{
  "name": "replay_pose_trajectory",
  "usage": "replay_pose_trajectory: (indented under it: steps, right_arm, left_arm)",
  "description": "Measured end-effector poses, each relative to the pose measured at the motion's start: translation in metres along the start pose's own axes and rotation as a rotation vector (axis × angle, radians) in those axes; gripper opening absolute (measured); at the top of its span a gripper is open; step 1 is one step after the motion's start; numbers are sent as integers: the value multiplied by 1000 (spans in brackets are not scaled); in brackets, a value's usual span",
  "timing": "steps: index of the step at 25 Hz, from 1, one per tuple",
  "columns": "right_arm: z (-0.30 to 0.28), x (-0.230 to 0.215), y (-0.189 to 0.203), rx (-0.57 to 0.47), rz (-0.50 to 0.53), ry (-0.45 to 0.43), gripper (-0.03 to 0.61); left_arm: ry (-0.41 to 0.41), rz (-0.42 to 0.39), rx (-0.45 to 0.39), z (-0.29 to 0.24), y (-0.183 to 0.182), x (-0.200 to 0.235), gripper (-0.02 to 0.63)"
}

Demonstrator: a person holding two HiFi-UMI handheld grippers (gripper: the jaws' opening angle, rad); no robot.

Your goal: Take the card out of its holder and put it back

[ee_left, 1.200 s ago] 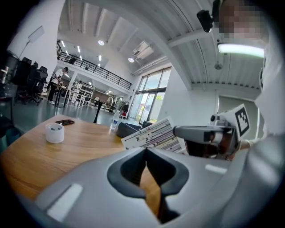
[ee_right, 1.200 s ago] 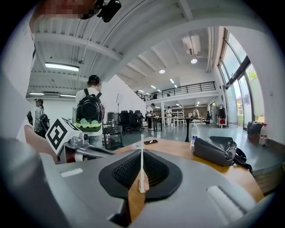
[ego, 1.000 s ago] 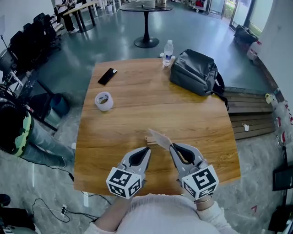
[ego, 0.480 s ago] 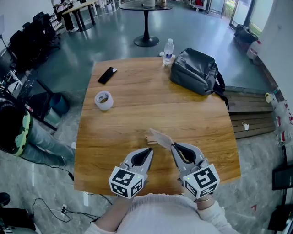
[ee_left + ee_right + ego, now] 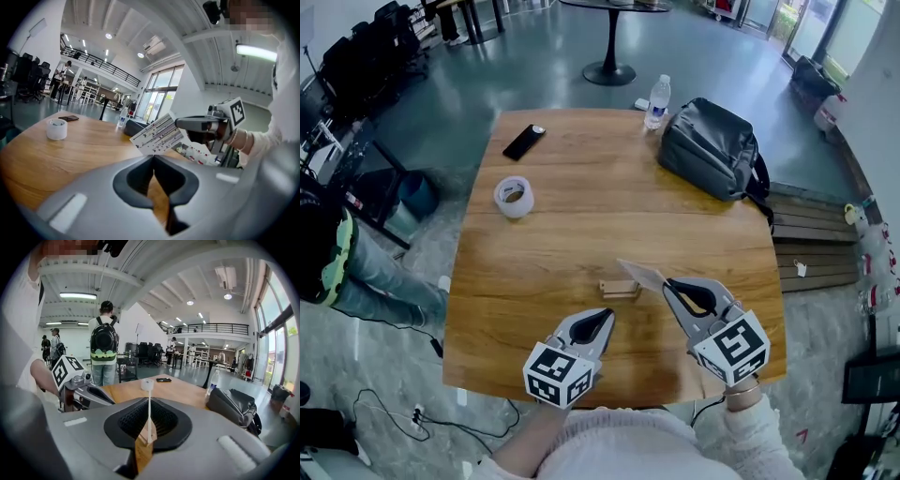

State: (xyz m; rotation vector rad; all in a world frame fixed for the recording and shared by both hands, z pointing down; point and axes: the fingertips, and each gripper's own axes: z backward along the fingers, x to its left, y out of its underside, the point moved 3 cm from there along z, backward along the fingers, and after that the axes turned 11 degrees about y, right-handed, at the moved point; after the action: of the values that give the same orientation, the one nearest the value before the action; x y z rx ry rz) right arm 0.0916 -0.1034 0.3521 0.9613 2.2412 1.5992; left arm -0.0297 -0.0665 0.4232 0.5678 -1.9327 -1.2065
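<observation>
Right gripper [image 5: 673, 287]: jaws clamped on the card [image 5: 642, 275], pinching it by its near edge. In the right gripper view the card shows up edge-on, just a thin white line between the pads.
Left gripper [image 5: 605, 320]: jaws closed together with nothing in them. It hovers over the table's near edge, tips aimed toward the holder but clearly apart from it.
Card: out of the holder and up in the air, tilted, just right of the holder. From the left gripper view you can see its printed face, rows of small coloured marks.
Holder [image 5: 619, 288]: small wooden block lying on the table [image 5: 581, 234], toward the middle of the near edge, between the two grippers' tips.
Tape roll [image 5: 514, 197]: white, sitting toward the left edge.
Phone [image 5: 525, 142]: dark, flat, by the far left corner.
Water bottle [image 5: 657, 101]: upright at the far edge.
Bag [image 5: 712, 150]: dark grey, on the far right corner, just beside the bottle.
</observation>
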Motion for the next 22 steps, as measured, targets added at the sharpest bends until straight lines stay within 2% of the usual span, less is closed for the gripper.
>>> replay_pose_trajectory:
  steps: [11, 22]
  right_arm:
    - [-52, 0, -8, 96, 190, -227, 12]
    - [-67, 15, 2, 211, 407, -490, 12]
  left_arm:
    - [-35, 77, -7, -12, 5, 31, 9]
    - [-56, 155, -8, -15, 20, 44, 9]
